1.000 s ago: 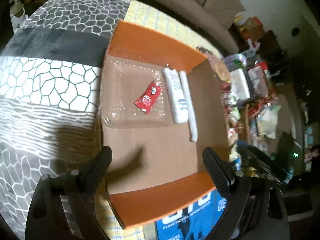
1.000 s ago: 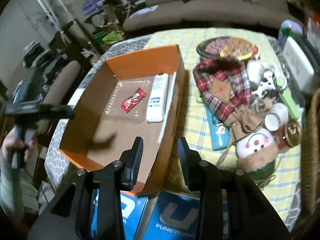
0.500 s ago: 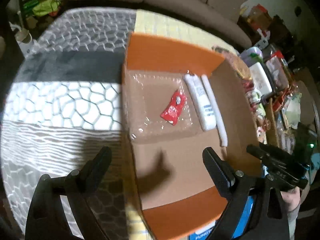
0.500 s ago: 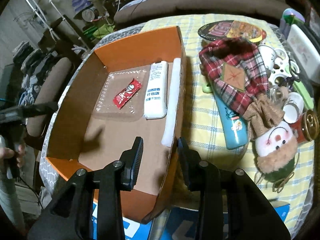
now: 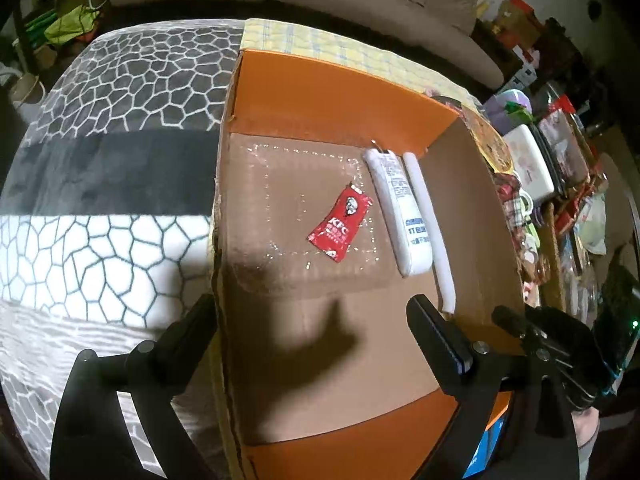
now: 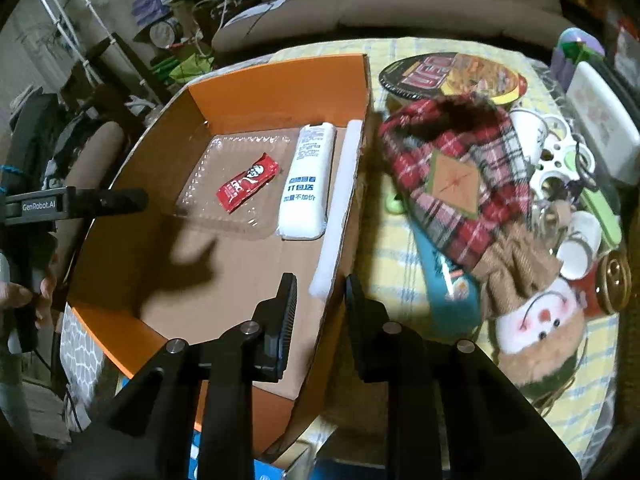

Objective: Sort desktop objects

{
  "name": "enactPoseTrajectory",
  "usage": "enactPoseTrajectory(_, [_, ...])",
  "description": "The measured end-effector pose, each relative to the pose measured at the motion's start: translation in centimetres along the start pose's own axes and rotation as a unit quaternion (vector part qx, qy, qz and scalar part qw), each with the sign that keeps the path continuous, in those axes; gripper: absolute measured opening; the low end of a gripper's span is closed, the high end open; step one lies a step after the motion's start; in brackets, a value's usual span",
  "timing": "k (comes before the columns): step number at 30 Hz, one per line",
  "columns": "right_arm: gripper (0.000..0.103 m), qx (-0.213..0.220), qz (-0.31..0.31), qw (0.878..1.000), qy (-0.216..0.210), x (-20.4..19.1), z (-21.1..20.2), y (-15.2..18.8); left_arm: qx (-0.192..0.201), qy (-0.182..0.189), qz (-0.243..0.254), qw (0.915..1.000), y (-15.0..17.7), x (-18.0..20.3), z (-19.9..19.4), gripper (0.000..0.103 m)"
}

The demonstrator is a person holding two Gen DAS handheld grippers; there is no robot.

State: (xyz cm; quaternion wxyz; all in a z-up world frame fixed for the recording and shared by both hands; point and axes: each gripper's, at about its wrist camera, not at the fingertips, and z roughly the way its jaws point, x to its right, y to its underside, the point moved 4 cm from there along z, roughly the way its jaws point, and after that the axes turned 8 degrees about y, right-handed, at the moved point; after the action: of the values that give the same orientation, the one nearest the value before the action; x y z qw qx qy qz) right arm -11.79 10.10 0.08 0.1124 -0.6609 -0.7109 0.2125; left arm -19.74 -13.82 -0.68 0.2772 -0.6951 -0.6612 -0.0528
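Note:
An orange cardboard box (image 5: 332, 92) (image 6: 280, 92) holds a clear plastic tray (image 5: 288, 184), a red ketchup packet (image 5: 340, 222) (image 6: 248, 186), a white tissue pack (image 5: 404, 208) (image 6: 306, 184) and a white foam strip (image 5: 432, 232) (image 6: 340, 196). My left gripper (image 5: 316, 320) is open wide. One finger is outside the box's left wall and the other inside. My right gripper (image 6: 320, 292) has its jaws closing either side of the box's right wall, with a gap still showing by the inner finger. Each view shows the other gripper at its edge.
Right of the box, on the yellow checked cloth (image 6: 392, 240), lie a plaid Santa doll (image 6: 452, 176), a teal tube (image 6: 448, 276), a noodle-bowl lid (image 6: 452, 76) and cups (image 6: 528, 128). A grey-and-white patterned cover (image 5: 100, 220) lies left of the box. A sofa stands behind.
My left gripper has shifted left, from over the box's near end to over its left wall. My right gripper has sunk onto the right wall and its jaws have narrowed.

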Motion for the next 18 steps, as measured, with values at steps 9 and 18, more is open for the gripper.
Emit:
enactPoseTrajectory(9, [0.026, 0.032, -0.024, 0.999, 0.002, 1.6, -6.6, 3.0, 0.049, 0.026, 0.018, 0.9983, 4.3, 2.3, -6.3, 0.095])
enactPoseTrajectory(18, [0.034, 0.045, -0.067, 0.996, 0.046, 2.6, -16.6, 12.8, 0.028, 0.052, 0.118, 0.9913, 20.5, 13.4, -10.7, 0.095])
